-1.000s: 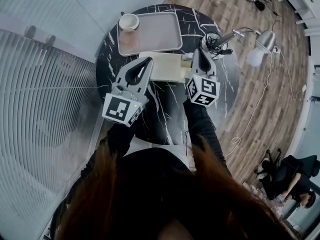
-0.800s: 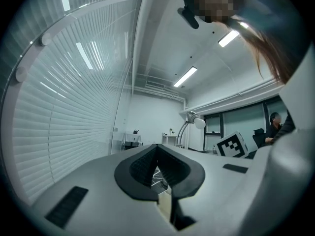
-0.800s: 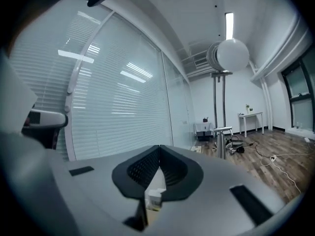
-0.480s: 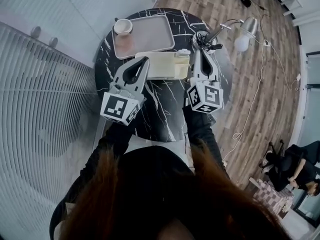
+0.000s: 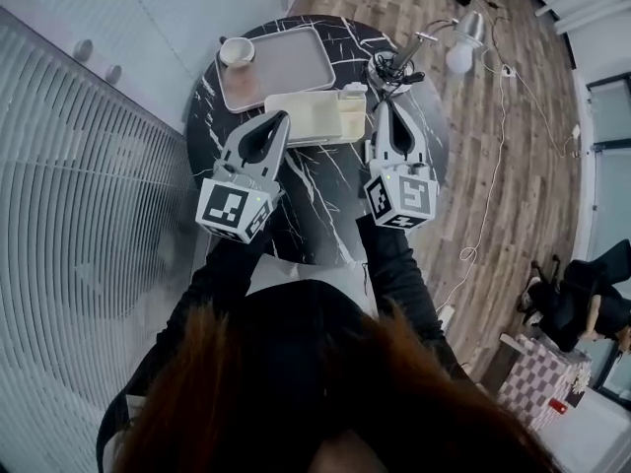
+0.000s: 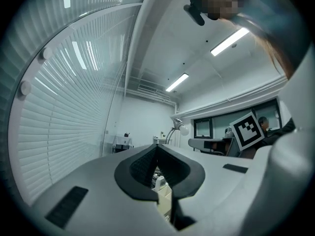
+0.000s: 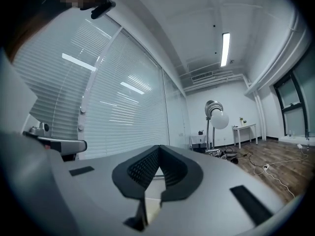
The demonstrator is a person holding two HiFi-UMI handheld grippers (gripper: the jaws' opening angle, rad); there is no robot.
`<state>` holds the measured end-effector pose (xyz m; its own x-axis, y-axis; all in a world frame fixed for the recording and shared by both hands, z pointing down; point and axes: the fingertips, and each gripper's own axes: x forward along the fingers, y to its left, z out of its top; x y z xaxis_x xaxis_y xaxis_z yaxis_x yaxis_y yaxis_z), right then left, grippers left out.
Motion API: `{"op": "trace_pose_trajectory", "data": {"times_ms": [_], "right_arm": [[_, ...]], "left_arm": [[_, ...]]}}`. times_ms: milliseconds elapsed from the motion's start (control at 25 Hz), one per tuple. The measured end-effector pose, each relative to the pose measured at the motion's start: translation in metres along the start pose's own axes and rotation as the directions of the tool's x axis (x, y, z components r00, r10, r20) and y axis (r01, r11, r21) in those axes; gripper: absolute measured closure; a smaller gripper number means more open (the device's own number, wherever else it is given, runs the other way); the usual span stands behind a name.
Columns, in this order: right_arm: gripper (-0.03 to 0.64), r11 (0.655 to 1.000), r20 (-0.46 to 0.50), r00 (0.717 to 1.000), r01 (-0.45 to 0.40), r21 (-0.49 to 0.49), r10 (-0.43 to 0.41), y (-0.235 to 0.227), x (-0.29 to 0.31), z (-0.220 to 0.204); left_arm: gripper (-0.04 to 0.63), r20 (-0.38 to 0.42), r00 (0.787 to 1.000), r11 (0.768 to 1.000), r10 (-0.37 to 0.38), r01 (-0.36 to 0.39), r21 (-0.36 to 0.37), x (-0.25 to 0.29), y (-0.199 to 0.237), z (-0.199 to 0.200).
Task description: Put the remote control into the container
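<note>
Behind the container lie a tray and a cup, with a lamp to its right. The left gripper and the right gripper have their jaws together, empty.

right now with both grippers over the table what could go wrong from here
1. The right gripper hangs close to the tangled cables at the foot of the lamp; a swing could snag them.
2. The cup stands at a corner of the tray near the table edge; a careless reach by the left gripper might knock it off.
3. Both grippers' jaws are shut and empty; the remote cannot be made out clearly.
</note>
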<state>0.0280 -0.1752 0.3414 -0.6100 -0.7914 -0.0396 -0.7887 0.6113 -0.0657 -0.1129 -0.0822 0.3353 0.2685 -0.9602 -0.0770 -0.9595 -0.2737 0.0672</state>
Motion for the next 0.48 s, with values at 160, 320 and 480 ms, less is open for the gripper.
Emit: {"op": "trace_pose_trajectory", "data": {"times_ms": [160,320,480], "right_arm": [[0.6,1.0,0.006,1.0,-0.001,-0.001,0.001,0.015,-0.017,0.004],[0.6,1.0,0.012,1.0,-0.009,0.006,0.009,0.032,-0.032,0.007],[0.6,1.0,0.008,1.0,-0.025,0.002,0.025,0.049,-0.045,0.006]], "left_arm": [[0.597,-0.006,1.0,1.0,-0.018,0.018,0.004,-0.013,-0.004,-0.001],[0.597,-0.011,0.999,0.999,-0.035,0.035,0.015,-0.025,-0.007,-0.001],[0.597,-0.024,0.998,0.998,-0.051,0.052,0.02,-0.035,-0.01,-0.003]]}}
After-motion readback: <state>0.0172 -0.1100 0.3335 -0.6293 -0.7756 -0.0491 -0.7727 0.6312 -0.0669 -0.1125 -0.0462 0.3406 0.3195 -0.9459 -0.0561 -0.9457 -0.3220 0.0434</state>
